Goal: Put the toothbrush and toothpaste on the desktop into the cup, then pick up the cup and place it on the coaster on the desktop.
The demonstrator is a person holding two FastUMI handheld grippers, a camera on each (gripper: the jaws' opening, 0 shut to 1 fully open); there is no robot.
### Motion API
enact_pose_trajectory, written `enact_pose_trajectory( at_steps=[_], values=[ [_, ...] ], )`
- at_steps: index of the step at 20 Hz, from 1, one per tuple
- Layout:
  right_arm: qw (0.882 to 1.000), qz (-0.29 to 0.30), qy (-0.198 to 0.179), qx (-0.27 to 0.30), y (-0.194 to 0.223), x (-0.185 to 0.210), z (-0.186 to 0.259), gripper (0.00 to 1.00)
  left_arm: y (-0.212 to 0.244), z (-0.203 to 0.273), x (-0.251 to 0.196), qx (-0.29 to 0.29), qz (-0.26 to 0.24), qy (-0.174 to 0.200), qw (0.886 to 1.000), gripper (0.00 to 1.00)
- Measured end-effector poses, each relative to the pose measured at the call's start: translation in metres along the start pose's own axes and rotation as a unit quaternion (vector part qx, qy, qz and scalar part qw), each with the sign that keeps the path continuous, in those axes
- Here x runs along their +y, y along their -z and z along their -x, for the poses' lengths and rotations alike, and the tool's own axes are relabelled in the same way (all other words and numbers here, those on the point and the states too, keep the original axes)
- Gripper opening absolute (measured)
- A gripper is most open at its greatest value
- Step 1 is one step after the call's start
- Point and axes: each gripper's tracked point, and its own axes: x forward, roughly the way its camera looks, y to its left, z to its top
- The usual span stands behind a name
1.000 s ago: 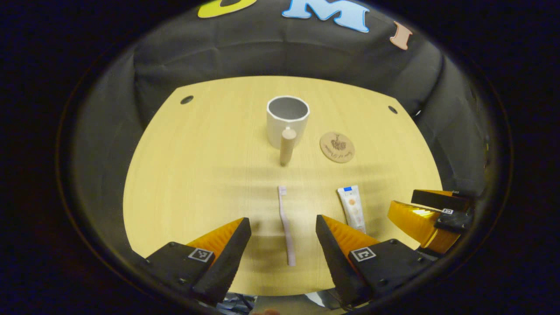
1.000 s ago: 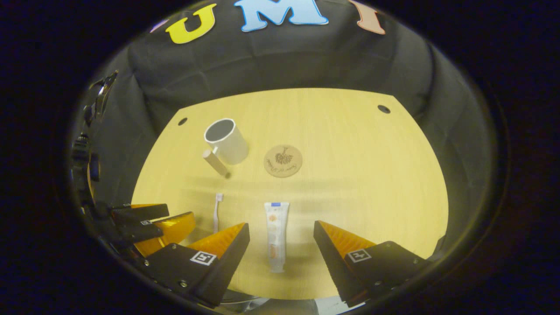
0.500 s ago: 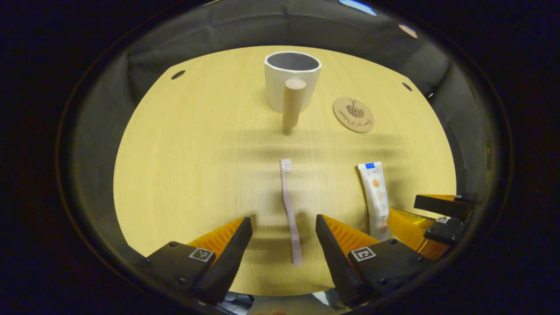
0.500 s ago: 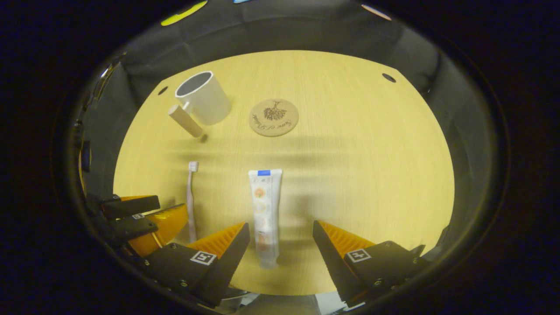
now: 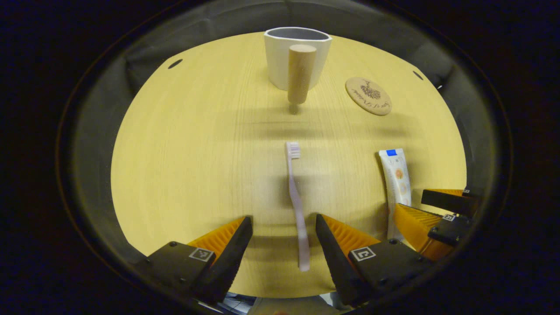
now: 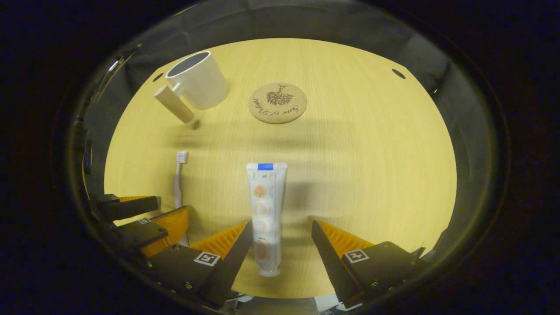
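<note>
— Jaws first: how do yours stand?

— Both pairs spread. My left gripper (image 5: 283,227) straddles the slim pink plastic toothbrush (image 5: 296,205), untouched (it lies flat on the pale wooden desktop (image 5: 183,166)). My right gripper (image 6: 280,232) straddles the white toothpaste tube (image 6: 264,210).

— Cup and coaster?

— White cup with wooden handle (image 5: 297,59) stands upright at the far edge; round cork coaster (image 6: 278,103) lies beside it.

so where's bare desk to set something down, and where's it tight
Free: the desktop right of the coaster and toothpaste, and the stretch left of the toothbrush and cup. Crowded: the near edge, where the left claw straddles the toothbrush and the right claw the toothpaste.
</note>
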Motion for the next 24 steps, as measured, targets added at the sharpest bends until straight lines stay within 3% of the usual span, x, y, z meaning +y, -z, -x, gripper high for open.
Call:
enact_pose_trajectory(
  at_steps=[2,6,8,10,11,12,13,14,16,19,20,22,23,24],
  values=[
    [1.0,0.002,0.006,0.001,0.0,-0.001,-0.003,0.87,0.001,-0.001,0.001,0.002,0.001,-0.001,1.0,0.94],
    [1.0,0.005,0.01,0.008,0.003,-0.001,-0.009,0.87,0.001,-0.001,0.001,0.004,0.005,-0.002,1.0,1.0],
    [1.0,0.001,0.002,0.019,0.009,0.003,-0.014,0.8,0.001,0.0,0.001,0.007,0.004,-0.002,1.0,0.98],
    [1.0,-0.003,0.001,0.024,0.011,0.005,-0.015,0.6,0.001,0.0,0.0,0.012,0.006,-0.001,1.0,0.96],
    [1.0,0.001,-0.001,0.027,0.011,0.005,-0.014,0.55,0.0,0.0,-0.001,0.014,0.007,-0.001,1.0,0.94],
    [1.0,-0.005,-0.005,0.026,0.01,0.008,-0.015,0.56,0.0,-0.001,-0.001,0.014,0.006,0.0,1.0,0.84],
    [0.999,-0.003,-0.009,0.038,0.013,0.01,-0.013,0.42,0.0,-0.002,-0.002,0.015,0.004,0.0,1.0,0.78],
    [0.999,-0.001,-0.007,0.037,0.013,0.008,-0.014,0.43,0.0,0.0,-0.004,0.015,0.001,0.0,1.0,0.68],
    [0.999,-0.006,-0.002,0.039,0.013,0.007,-0.014,0.29,-0.001,-0.001,-0.005,0.018,0.002,-0.001,1.0,0.42],
    [0.999,-0.008,-0.002,0.042,0.015,0.008,-0.014,0.29,-0.002,0.0,-0.005,0.025,0.014,0.002,1.0,0.42],
    [0.999,-0.009,-0.002,0.042,0.016,0.008,-0.014,0.29,-0.002,0.0,-0.006,0.025,0.015,0.003,1.0,0.17],
    [0.999,-0.019,-0.004,0.039,0.014,0.008,-0.01,0.28,-0.003,-0.001,-0.005,0.024,0.01,0.001,1.0,0.17],
    [0.999,-0.019,-0.006,0.047,0.017,0.007,-0.008,0.15,-0.002,0.0,-0.005,0.031,0.014,-0.002,0.999,0.21],
    [0.998,-0.021,-0.009,0.052,0.019,0.008,-0.009,0.15,-0.004,0.0,-0.005,0.027,0.01,-0.001,1.0,0.08]
  ],
)
